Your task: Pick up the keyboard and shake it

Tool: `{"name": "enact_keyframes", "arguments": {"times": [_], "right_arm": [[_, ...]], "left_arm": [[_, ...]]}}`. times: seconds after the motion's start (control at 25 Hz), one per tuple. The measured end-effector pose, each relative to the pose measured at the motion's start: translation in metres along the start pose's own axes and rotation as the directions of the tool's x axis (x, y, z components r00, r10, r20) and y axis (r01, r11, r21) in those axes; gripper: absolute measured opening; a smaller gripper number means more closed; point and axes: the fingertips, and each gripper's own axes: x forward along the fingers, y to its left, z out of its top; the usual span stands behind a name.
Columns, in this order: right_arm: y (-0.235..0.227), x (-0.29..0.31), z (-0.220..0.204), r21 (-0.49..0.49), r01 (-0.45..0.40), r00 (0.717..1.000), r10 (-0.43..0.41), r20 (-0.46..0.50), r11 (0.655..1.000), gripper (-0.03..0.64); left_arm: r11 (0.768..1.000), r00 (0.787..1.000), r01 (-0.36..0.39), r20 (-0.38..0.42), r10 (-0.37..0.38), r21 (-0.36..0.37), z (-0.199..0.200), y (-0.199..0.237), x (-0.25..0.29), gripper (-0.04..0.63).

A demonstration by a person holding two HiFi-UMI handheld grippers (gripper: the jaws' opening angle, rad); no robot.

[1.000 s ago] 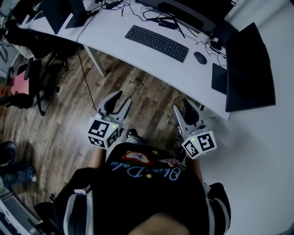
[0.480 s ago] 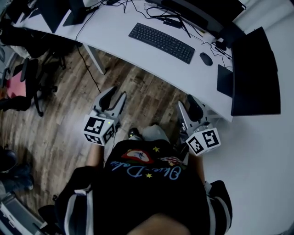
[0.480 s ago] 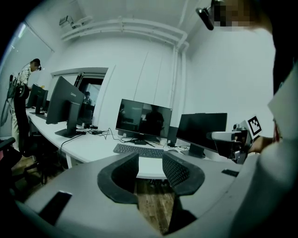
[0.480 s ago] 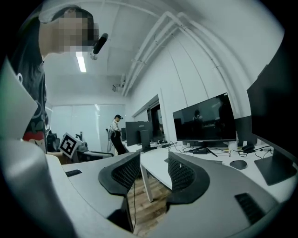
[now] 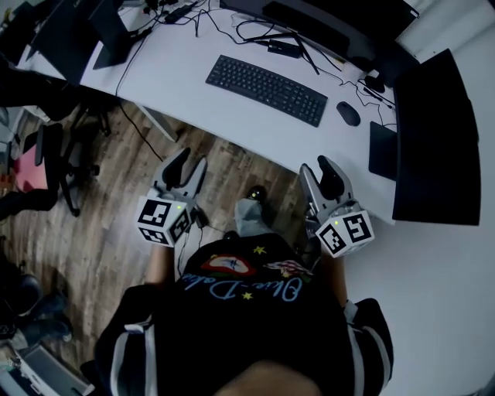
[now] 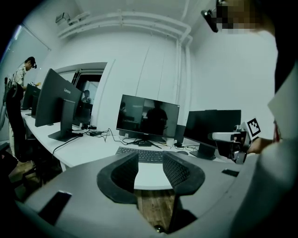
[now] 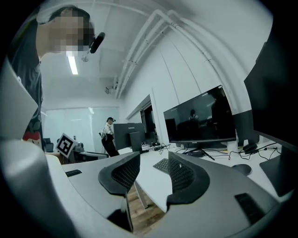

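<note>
A black keyboard [image 5: 267, 80] lies flat on the white desk [image 5: 178, 73], in front of a dark monitor [image 5: 309, 19]. Both grippers hang in the air over the wooden floor, short of the desk's near edge. My left gripper [image 5: 187, 161] is open with nothing between its jaws, and its view looks at the keyboard [image 6: 142, 155] across the desk edge. Off to the right, my right gripper [image 5: 319, 167] is open too and holds nothing. Its view shows the keyboard [image 7: 163, 165] between the jaws, far off.
A black mouse [image 5: 348, 114] sits right of the keyboard. A second dark monitor [image 5: 429, 139] stands at the desk's right end, with cables [image 5: 232, 23] and more screens [image 5: 108, 31] at the back. An office chair [image 5: 54, 155] stands on the left. A person [image 7: 108, 135] stands far off.
Both grippers have moved forward toward the desk, and the desk and keyboard now sit closer in the head view. The jaws look the same.
</note>
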Motion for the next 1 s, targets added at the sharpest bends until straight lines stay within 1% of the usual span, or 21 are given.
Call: {"name": "enact_keyframes", "arguments": {"times": [0.2,0.44,0.64,0.8,0.88,1.0], "right_arm": [[-0.043,0.049,0.009,0.013,-0.002,1.000,0.002,0.015,1.000,0.155],[-0.088,0.094,0.022,0.010,-0.001,1.000,0.001,0.008,1.000,0.155],[-0.116,0.113,0.029,0.078,-0.017,0.999,0.013,0.046,0.997,0.160],[-0.131,0.125,0.023,0.069,0.020,1.000,-0.021,0.001,0.997,0.161],[-0.134,0.130,0.024,0.078,0.043,0.999,-0.043,0.000,0.996,0.161],[-0.138,0.131,0.024,0.110,0.113,0.993,-0.114,0.009,0.988,0.163]], "left_arm": [[1.000,1.000,-0.009,-0.015,0.009,0.011,0.016,0.025,0.055,0.144],[1.000,0.999,-0.008,-0.037,0.008,-0.015,0.028,0.054,0.117,0.153],[1.000,0.997,-0.012,-0.078,0.013,0.010,0.024,0.078,0.162,0.159],[1.000,0.993,0.029,-0.114,-0.029,0.000,0.023,0.097,0.195,0.169],[0.999,0.989,0.052,-0.142,-0.051,0.000,0.023,0.111,0.212,0.177],[0.997,0.980,0.072,-0.183,-0.072,-0.008,0.023,0.135,0.239,0.187]]}}
